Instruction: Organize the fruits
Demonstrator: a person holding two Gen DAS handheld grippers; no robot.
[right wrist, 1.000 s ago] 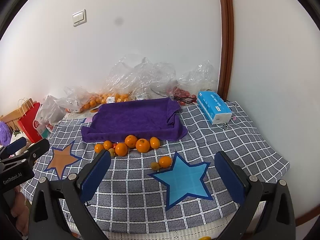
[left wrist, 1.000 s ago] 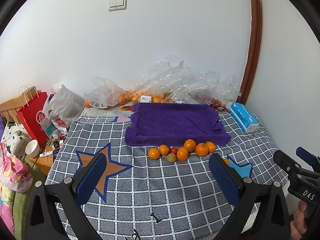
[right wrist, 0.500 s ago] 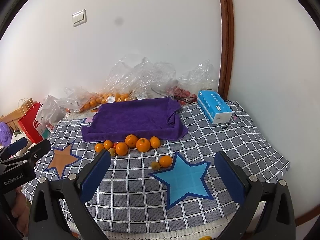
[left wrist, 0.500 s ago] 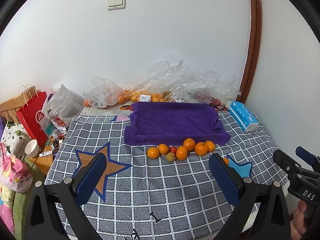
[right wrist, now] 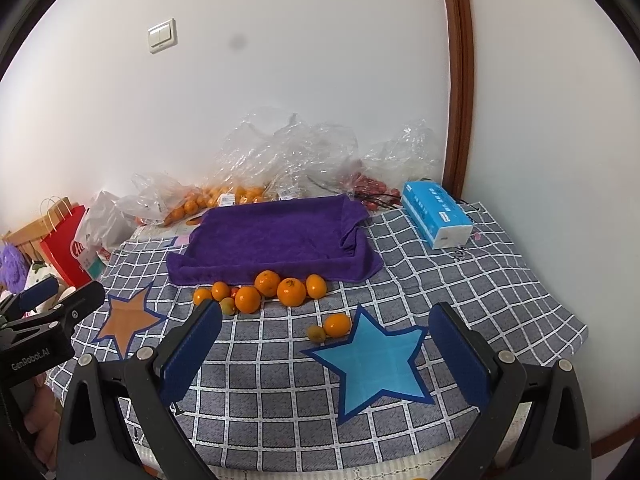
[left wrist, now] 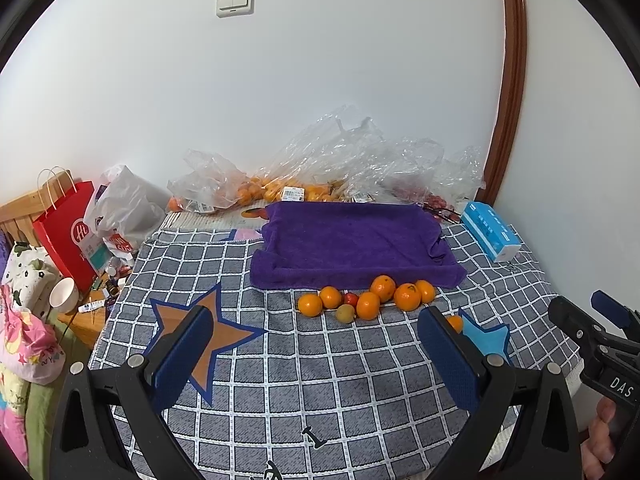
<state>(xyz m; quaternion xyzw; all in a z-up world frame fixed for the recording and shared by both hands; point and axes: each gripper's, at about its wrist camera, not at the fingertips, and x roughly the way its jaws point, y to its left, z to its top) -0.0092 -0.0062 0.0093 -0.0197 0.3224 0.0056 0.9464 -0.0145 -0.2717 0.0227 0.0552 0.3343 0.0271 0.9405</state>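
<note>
Several oranges (left wrist: 367, 300) (right wrist: 264, 288) with a small red fruit (left wrist: 351, 299) and a greenish fruit (left wrist: 345, 313) lie in a row on the checked cloth, just in front of a purple towel-lined tray (left wrist: 352, 240) (right wrist: 272, 240). One more orange (right wrist: 337, 325) and a small brownish fruit (right wrist: 316, 333) lie apart by the blue star (right wrist: 372, 360). My left gripper (left wrist: 316, 356) is open and empty, above the cloth's near part. My right gripper (right wrist: 324, 352) is open and empty, near the blue star.
Clear plastic bags (left wrist: 340, 168) with more oranges lie against the back wall. A blue tissue box (right wrist: 436, 220) sits at the right. A red paper bag (left wrist: 68, 232) and clutter stand off the left edge. White walls close in behind and on the right.
Both grippers drifted very slightly; the fruits and tray have not moved. Both stay open.
</note>
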